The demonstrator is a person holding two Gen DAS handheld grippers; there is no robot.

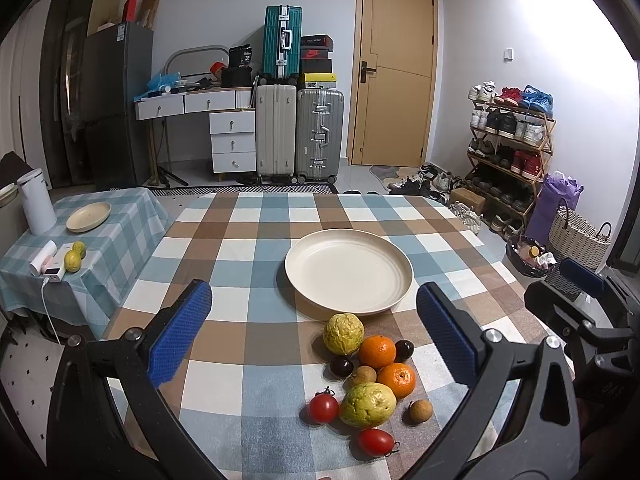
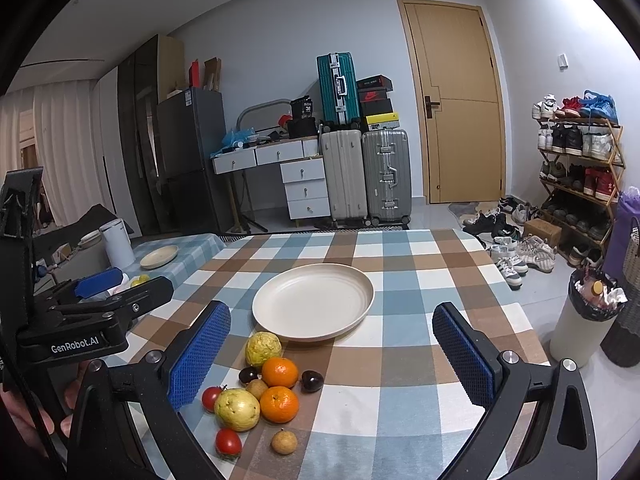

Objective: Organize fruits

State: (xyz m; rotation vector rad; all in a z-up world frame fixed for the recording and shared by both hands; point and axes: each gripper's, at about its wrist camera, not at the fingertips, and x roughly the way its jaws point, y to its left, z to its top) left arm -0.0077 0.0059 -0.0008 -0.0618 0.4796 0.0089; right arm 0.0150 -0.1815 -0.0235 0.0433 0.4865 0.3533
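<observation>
Checked cloth in blue, brown and white covers the worktop (image 1: pixel 248 240), with a door, suitcases and a shoe rack behind it. A cream plate (image 1: pixel 349 274) sits bare in the middle. Just in front of it lies a tight cluster of fruit: two yellow-green guavas (image 1: pixel 344 333), two oranges (image 1: pixel 377 351), two dark plums (image 1: pixel 341 367), two small brown longans (image 1: pixel 421 411) and two red tomatoes (image 1: pixel 323 408). None of it is on the plate. Both tongs hover above the near edge, spread wide and holding nothing: the left tongs (image 1: pixel 314 334) frame the fruit, and the right tongs (image 2: pixel 332 354) have the cluster near their left finger. A smaller plate (image 1: pixel 88 216) and two limes (image 1: pixel 73 260) rest on a side table.
</observation>
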